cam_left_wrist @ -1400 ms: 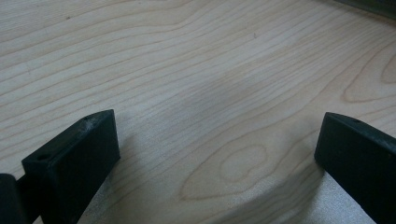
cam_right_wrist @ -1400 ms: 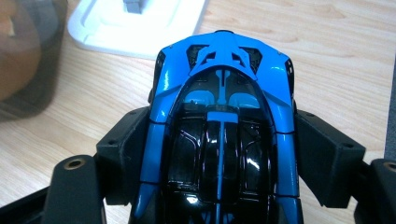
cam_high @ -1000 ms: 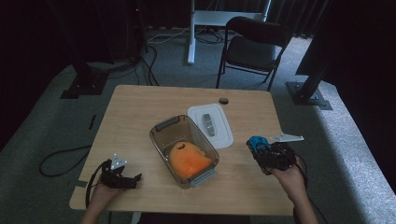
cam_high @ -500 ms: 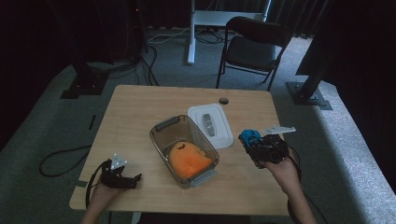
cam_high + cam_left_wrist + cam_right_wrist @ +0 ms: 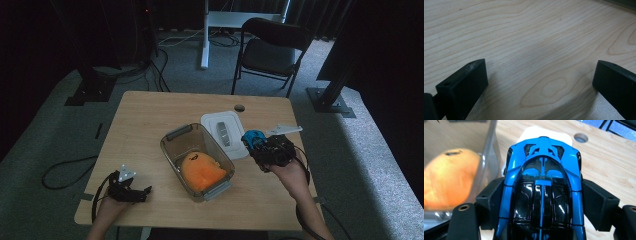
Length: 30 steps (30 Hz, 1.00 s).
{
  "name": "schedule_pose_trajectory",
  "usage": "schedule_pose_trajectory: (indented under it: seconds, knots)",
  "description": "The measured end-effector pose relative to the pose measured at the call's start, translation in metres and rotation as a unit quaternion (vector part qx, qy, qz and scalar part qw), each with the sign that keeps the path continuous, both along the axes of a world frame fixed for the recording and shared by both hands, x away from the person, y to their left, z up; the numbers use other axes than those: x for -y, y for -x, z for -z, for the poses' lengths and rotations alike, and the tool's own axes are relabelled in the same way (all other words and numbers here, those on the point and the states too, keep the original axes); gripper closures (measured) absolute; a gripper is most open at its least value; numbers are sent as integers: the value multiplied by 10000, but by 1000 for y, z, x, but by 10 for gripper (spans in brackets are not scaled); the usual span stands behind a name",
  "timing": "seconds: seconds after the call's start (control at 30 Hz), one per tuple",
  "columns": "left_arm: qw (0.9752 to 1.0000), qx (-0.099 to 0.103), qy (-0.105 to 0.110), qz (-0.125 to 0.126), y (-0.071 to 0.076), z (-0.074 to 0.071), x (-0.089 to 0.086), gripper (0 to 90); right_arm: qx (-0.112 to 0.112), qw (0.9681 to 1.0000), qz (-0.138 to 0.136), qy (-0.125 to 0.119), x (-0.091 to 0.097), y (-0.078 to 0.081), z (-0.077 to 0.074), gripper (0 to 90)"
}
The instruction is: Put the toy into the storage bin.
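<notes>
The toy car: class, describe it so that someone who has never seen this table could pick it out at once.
Start at the wooden table and find the clear plastic container at its middle. Just right of it, above the white lid, the right gripper clamps the toy car by its sides. It is glossy blue and black, the one blue thing there.

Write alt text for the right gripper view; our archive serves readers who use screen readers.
A blue and black toy car is clamped between the right gripper's black jaws, seen from above. To its left stands a clear plastic container holding an orange soft item; a white lid lies beyond on the wooden table.
</notes>
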<state>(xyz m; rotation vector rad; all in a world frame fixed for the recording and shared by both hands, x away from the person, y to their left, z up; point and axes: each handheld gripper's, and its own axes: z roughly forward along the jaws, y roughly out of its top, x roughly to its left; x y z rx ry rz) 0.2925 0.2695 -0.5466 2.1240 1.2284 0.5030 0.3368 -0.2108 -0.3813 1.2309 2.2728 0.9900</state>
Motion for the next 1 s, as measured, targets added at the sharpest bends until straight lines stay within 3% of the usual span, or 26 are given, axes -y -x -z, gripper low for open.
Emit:
schedule_pose_trajectory:
  seconds: [0.4, 1.0]
  knots:
    - [10000, -2, -3, 11, 0, 0, 0, 3, -18, 9996, -284, -36, -31, -10, -7, 249]
    - [10000, 1, -4, 16, 0, 0, 0, 3, -118, 9973, -719, -17, -81, -18, -4, 249]
